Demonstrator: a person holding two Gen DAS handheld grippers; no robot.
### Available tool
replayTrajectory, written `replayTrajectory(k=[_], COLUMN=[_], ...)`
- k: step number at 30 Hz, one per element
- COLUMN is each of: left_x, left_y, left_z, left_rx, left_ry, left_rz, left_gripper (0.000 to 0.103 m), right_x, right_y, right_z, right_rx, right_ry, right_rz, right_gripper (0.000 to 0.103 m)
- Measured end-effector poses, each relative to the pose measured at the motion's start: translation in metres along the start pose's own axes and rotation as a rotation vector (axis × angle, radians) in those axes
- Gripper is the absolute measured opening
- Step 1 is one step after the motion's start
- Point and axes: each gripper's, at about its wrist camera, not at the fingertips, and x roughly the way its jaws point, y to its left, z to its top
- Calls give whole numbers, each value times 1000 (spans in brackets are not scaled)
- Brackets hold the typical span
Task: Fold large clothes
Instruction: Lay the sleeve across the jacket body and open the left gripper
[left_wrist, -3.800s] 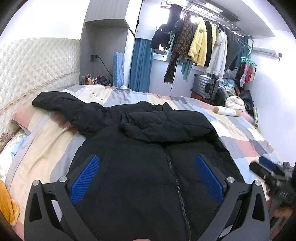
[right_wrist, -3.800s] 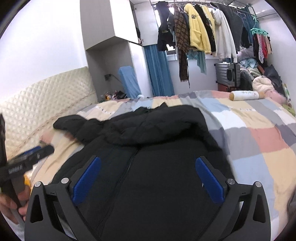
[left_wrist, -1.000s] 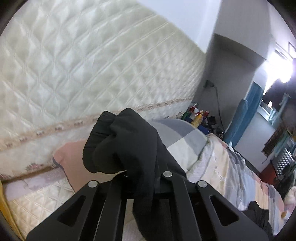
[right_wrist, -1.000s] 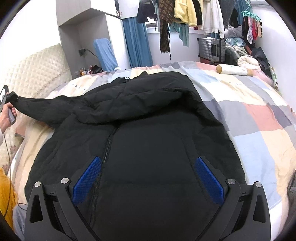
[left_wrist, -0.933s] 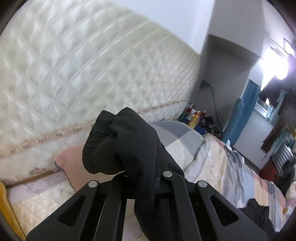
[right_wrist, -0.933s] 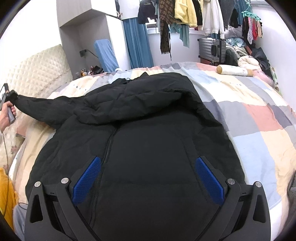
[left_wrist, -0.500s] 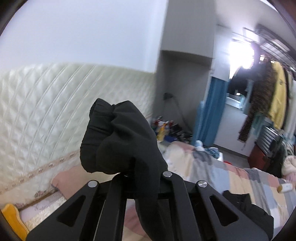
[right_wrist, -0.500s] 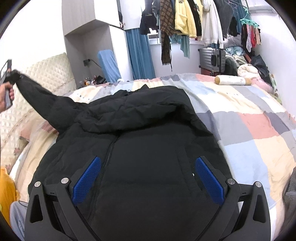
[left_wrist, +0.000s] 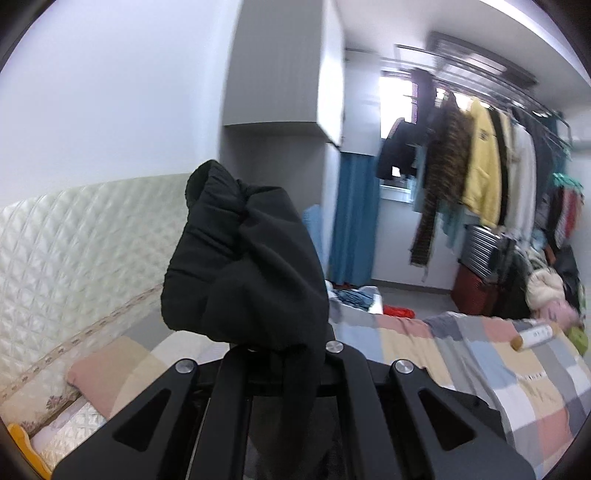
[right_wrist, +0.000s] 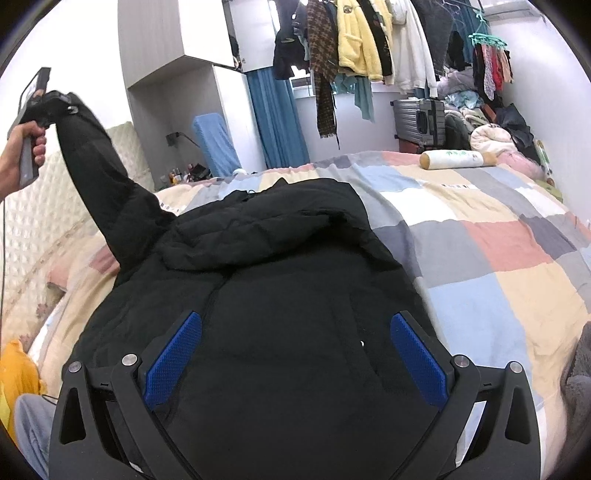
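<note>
Two views give us the scene, and we start with the left wrist camera. Our left gripper (left_wrist: 280, 354) is clenched on the cuff end of the black jacket's sleeve (left_wrist: 243, 266), which bunches up just ahead of the closed fingers and fills the middle of the view, raised off the bed. Beyond and to the left of the gripper we see the quilted cream headboard (left_wrist: 74, 251) and a pink pillow (left_wrist: 107, 365) low at the left. Ahead and to the right lies the patchwork bedspread (left_wrist: 480, 365), with a cream bolster roll (left_wrist: 535, 336) at its far right. Farther off, a blue curtain (left_wrist: 354, 218) hangs ahead of us, and a rail of hanging clothes (left_wrist: 480, 162) runs off to the right.

From the right wrist camera, our right gripper (right_wrist: 291, 350) hovers with its jaws spread wide, the blue pads (right_wrist: 173, 354) apart and holding nothing. Directly beneath and ahead of it the black jacket (right_wrist: 280, 295) lies front-up on the bedspread (right_wrist: 498, 251), its zipper running away from us and its hood folded over at the far end. Up and to the left of this gripper, the left hand (right_wrist: 26, 147) lifts the sleeve (right_wrist: 99, 177) steeply off the bed, so it stretches taut from the shoulder. A silver suitcase (right_wrist: 421, 118) stands far ahead to the right, past the bolster roll (right_wrist: 454, 158).
</note>
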Motion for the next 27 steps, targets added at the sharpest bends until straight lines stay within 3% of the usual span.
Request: replayTrajectory(k=[12,19,27], left_x=[4,16,40], left_y=[-141,-221,-280], left_z=[-54,-113,-188], left_rx=[62,101,171], left_ry=[42,150,230], left_rz=[-203,-327,-396], left_gripper=[4,4,5], right_x=[-6,-4,-4], right_y=[-24,-42,-53], right_z=[5,6,3], right_rx=[18,51,88], right_ry=[-15,-8,9], right_rz=[-17,-18,18], right_gripper=[103,103,103])
